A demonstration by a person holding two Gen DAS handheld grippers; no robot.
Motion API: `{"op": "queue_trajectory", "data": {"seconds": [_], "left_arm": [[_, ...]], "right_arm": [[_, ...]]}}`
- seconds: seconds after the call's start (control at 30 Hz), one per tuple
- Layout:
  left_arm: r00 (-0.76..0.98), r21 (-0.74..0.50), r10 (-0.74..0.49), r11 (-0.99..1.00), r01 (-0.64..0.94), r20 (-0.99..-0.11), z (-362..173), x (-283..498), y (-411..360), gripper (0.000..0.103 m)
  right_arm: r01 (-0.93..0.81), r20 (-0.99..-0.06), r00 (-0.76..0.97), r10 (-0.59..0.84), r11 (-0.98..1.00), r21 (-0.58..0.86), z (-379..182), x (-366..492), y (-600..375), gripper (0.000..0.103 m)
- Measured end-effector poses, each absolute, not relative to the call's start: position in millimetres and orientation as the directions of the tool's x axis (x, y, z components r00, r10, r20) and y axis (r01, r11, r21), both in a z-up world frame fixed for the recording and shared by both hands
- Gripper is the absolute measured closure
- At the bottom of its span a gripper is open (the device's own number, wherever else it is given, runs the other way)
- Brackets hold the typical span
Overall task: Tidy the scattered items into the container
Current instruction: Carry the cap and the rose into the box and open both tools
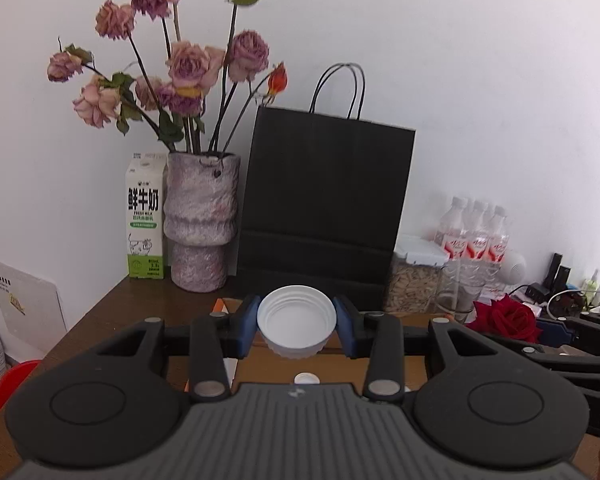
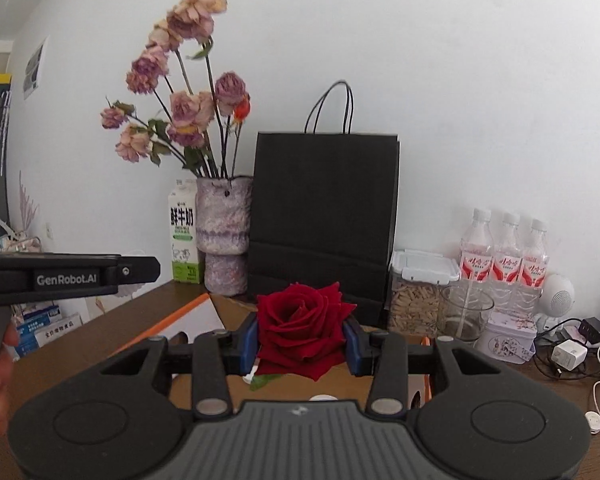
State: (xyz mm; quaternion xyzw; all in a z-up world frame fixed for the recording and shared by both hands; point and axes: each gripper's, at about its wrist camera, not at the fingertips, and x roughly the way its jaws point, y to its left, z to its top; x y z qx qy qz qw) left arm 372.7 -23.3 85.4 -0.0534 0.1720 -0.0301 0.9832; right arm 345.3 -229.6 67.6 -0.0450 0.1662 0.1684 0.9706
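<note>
- Fingers (image 1: pixel 247 330) of the left gripper (image 1: pixel 296 330) are closed on a white lid (image 1: pixel 296 320), one blue pad pressing each side of its rim, open side tilted toward the camera
- Fingers (image 2: pixel 250 344) of the right gripper (image 2: pixel 302 346) are clamped on a red rose (image 2: pixel 304 326), squeezing the bloom from both sides; a green leaf hangs below it
- Both items are lifted off the table (image 1: pixel 112 312), so the step in hand looks like carrying, with release into the container next
- Cardboard box (image 2: pixel 198 320) with an orange edge lies open right under both grippers, near the front edge of the table; it is probably the container. A small white cap (image 1: pixel 306 379) already rests on its floor; the rest of the inside is hidden by the grippers
- Next move, as I judge it: lower each item over the box opening and then spread the fingers; the lid may roll, and the rose petals crush easily, so a low, gentle drop suits both
- Along the back edge, left to right: a milk carton (image 1: pixel 146 216), a vase (image 1: pixel 200 220) holding dried roses (image 1: pixel 192 68), a black paper bag (image 1: pixel 324 200) whose contents cannot be seen, a clear jar (image 2: pixel 416 300) with a white clip lid filled with pale grain-like pieces, a glass (image 2: pixel 466 312), and three water bottles (image 2: pixel 504 248)
</note>
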Motion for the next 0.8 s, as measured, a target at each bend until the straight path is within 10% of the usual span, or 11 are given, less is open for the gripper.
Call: {"op": "queue_trajectory", "data": {"seconds": [0.6, 0.63, 0.73, 0.8], "left_arm": [[0.824, -0.06, -0.07, 0.997, 0.044, -0.563, 21, 432, -40, 0.06], [0.825, -0.054, -0.066, 0.998, 0.043, -0.561, 22, 432, -41, 0.056], [0.844, -0.046, -0.043, 0.999, 0.022, -0.535, 26, 428, -41, 0.003], [0.864, -0.041, -0.025, 0.999, 0.005, -0.503, 31, 424, -40, 0.0]], "right_arm": [[-0.378, -0.591, 0.729, 0.345, 0.923, 0.073, 14, 419, -228, 0.057], [-0.379, -0.593, 0.727, 0.346, 0.922, 0.074, 14, 420, -228, 0.054], [-0.378, -0.59, 0.73, 0.345, 0.923, 0.073, 14, 419, -228, 0.016], [-0.377, -0.591, 0.735, 0.333, 0.925, 0.053, 15, 418, -226, 0.007]]}}
